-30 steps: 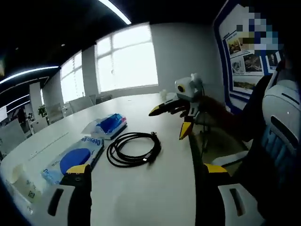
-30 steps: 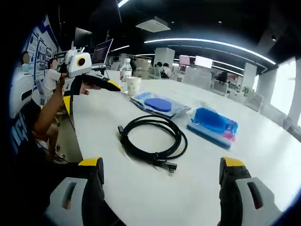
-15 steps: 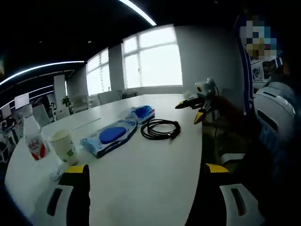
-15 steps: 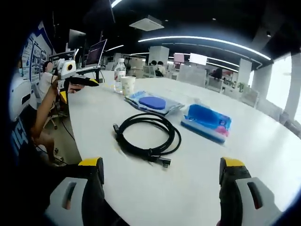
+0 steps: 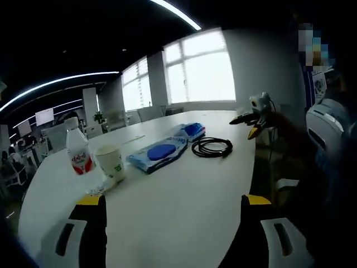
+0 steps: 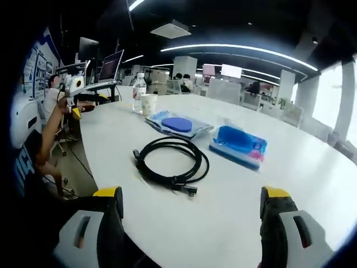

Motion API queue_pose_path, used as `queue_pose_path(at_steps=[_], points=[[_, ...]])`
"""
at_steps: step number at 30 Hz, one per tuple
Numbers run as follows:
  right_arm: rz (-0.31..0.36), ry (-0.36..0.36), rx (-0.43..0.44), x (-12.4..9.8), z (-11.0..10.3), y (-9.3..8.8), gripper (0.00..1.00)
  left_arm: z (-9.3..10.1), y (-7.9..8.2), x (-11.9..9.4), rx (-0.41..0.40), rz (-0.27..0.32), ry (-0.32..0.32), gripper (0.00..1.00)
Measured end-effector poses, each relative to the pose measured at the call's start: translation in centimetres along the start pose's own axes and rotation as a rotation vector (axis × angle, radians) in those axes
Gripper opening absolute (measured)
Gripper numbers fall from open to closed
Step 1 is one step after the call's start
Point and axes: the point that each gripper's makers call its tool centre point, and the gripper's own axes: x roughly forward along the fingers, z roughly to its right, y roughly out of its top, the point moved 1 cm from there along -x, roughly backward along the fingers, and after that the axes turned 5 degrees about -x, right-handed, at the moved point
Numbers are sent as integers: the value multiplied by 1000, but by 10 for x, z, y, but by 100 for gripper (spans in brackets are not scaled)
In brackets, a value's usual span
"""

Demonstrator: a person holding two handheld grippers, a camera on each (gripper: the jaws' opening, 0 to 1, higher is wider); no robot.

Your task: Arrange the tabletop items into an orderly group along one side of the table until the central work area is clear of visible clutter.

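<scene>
Left gripper view: red-labelled bottle (image 5: 78,153), wording unreadable.

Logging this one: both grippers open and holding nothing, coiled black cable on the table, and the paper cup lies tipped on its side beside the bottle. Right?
Not quite: the cup stands upright beside the bottle, as the left gripper view shows. The rest holds: the left gripper and right gripper are open and hold nothing, and the coiled black cable lies on the table.

Views face each other along table (image 5: 184,206), sharing cable (image 6: 170,163)
</scene>
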Motion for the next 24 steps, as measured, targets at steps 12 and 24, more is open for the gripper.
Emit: queue_pose_path(at_steps=[12, 24], points=[[-63, -63, 26, -18, 22, -24, 100, -45, -33, -55, -42, -72, 159, 100], [-117, -95, 40, -34, 36, -39, 100, -54, -57, -82, -96, -97, 202, 100]])
